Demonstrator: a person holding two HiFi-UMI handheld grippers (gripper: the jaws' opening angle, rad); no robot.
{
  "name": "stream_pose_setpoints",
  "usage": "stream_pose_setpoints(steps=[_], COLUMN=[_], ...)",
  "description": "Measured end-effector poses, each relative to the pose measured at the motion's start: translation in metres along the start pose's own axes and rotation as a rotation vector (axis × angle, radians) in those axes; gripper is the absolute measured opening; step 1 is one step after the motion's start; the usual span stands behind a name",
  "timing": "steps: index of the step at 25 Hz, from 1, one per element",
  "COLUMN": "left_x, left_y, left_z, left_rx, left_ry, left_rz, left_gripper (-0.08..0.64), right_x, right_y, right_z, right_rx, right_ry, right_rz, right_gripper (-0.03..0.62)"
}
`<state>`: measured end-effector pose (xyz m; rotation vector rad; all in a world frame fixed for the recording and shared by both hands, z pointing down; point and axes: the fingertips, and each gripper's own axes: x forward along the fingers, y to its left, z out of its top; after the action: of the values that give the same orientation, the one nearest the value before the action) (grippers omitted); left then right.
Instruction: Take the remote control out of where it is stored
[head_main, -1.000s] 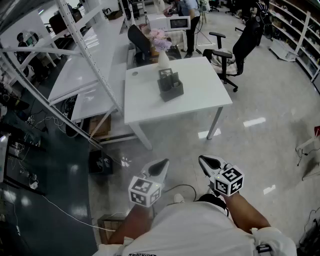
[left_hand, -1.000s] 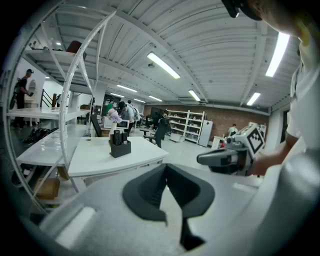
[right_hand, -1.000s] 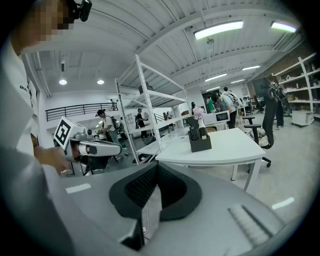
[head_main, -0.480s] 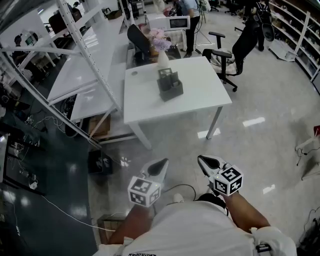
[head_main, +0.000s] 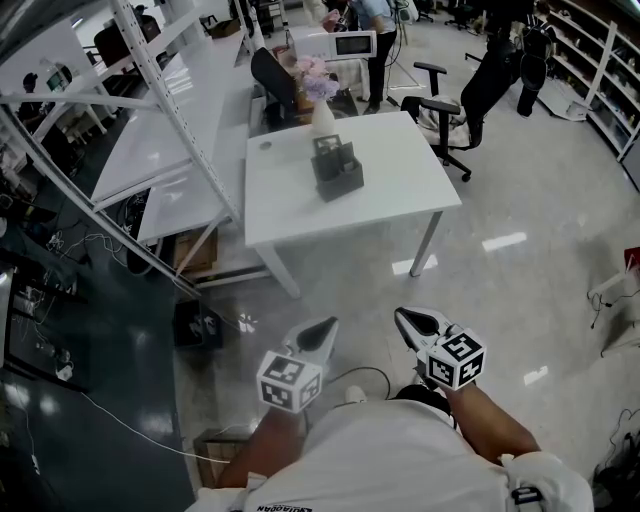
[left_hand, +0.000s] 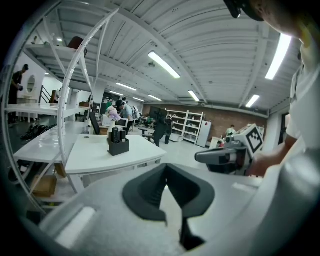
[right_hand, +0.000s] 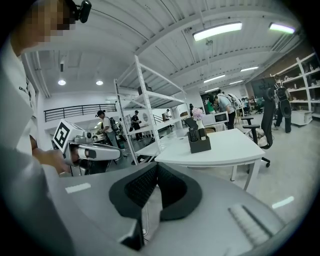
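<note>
Far ahead on the white counter (head_main: 400, 195), upright in a dark holder (head_main: 338, 180): remote control (right_hand: 192, 134), long axis vertical, pointing up. Low by the body, left tongs (head_main: 322, 328) and right tongs (head_main: 409, 320) both closed, empty, well apart from counter.

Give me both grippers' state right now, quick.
Left gripper: closed, holding nothing.
Right gripper: closed, holding nothing.
</note>
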<state>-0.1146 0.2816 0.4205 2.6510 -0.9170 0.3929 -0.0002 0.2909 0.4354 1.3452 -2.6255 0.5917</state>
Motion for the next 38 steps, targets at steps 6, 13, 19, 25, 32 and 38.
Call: stream_pose_setpoints(steps=[6,13,19,25,32,38], left_x=[0.001,0.015,0.034,0.064,0.108,0.153], left_y=[0.003,0.001,0.003,0.002,0.006,0.005], left_z=[-0.004,-0.008,-0.005,0.005,0.027,0.053], left_rx=[-0.002,-0.01,-0.016,-0.024,-0.07,-0.052], left_ry=[0.002,0.024,0.035,0.043,0.035,0.012], left_rz=[-0.004,-0.024,-0.009,0.019,0.053,0.085], left_gripper=[0.003,0.003,0.003,0.003,0.003,0.003], right_x=[-0.001,-0.002,0.0,0.006,0.015,0.018], right_y=[0.0,-0.011,-0.031,-0.067,-0.119,-0.165], right_z=[-0.004,-0.01,-0.008,0.007,0.036,0.059], right_rx=[0.035,0.059,0.068,0.069,0.058,0.034], right_ry=[-0.004,0.015,0.02,0.004,-0.016,-0.012], right_rz=[0.0,-0.014,-0.004,0.019,0.052,0.084], right_gripper=[0.006,0.006,0.006,0.006,0.006,0.006])
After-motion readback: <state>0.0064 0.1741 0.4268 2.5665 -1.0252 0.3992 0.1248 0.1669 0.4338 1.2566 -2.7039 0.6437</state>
